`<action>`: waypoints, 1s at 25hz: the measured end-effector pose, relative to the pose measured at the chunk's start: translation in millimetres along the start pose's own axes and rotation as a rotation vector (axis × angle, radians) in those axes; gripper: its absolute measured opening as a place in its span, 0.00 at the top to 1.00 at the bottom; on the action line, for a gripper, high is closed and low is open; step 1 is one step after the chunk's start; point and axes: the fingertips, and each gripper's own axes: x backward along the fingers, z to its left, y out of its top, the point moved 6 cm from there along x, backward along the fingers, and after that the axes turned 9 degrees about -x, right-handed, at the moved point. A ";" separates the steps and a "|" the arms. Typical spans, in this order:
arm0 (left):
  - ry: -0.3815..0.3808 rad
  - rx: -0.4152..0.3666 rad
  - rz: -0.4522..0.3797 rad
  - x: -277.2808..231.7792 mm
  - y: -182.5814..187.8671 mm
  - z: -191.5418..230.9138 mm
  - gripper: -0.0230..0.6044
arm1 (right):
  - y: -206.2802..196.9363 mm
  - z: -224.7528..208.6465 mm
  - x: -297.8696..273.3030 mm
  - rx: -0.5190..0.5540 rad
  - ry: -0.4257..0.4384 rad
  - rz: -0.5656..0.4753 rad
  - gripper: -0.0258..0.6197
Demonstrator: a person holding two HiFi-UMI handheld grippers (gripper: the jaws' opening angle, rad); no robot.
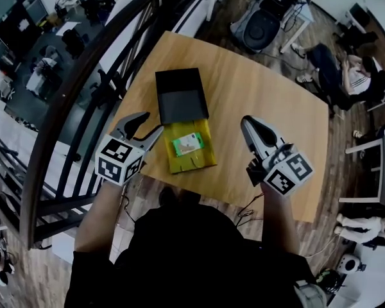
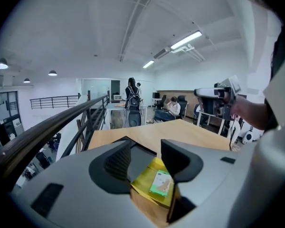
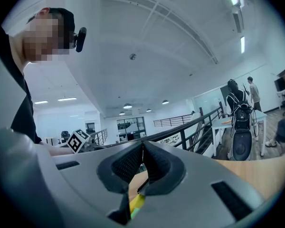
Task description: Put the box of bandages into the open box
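Note:
A small green and white box of bandages (image 1: 188,144) lies on a yellow flat sheet (image 1: 199,159) near the table's front. The sheet adjoins the near edge of the open black box (image 1: 179,95). My left gripper (image 1: 153,123) hovers just left of the yellow sheet, open, with nothing between its fingers. In the left gripper view the box of bandages (image 2: 161,182) and the black box (image 2: 141,152) show below and beyond the jaws of the left gripper (image 2: 145,159). My right gripper (image 1: 246,120) is held right of the sheet, shut and empty. In its own view the right gripper (image 3: 142,150) has its pads meeting.
The wooden table (image 1: 263,88) stands against a dark curved railing (image 1: 83,76) on its left, with a drop to a lower floor beyond. Thin cables (image 1: 247,212) hang at the near edge. A seated person (image 1: 346,72) and a black chair (image 1: 263,24) are beyond the far right corner.

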 end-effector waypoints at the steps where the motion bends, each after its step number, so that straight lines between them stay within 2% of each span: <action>1: 0.013 0.005 -0.025 5.1 4.8 2.4 0.64 | 3.2 0.3 -0.4 0.010 0.004 -0.005 0.90; 7: 0.091 0.022 -0.134 34.2 26.3 16.5 0.69 | 23.0 5.6 -2.8 0.055 0.008 -0.058 0.91; 11: 0.143 0.030 -0.171 44.4 26.9 27.1 0.73 | 35.4 13.7 -10.1 0.069 0.018 -0.117 0.91; 16: 0.202 0.076 -0.214 55.6 26.9 34.8 0.80 | 45.0 22.4 -10.5 0.134 0.015 -0.153 0.91; 20: 0.240 0.071 -0.220 58.0 24.1 39.9 0.87 | 41.0 20.7 -4.3 0.156 -0.009 -0.155 0.91; 25: 0.289 0.041 -0.217 61.6 25.8 41.4 0.90 | 34.5 13.9 4.5 0.131 -0.041 -0.154 0.91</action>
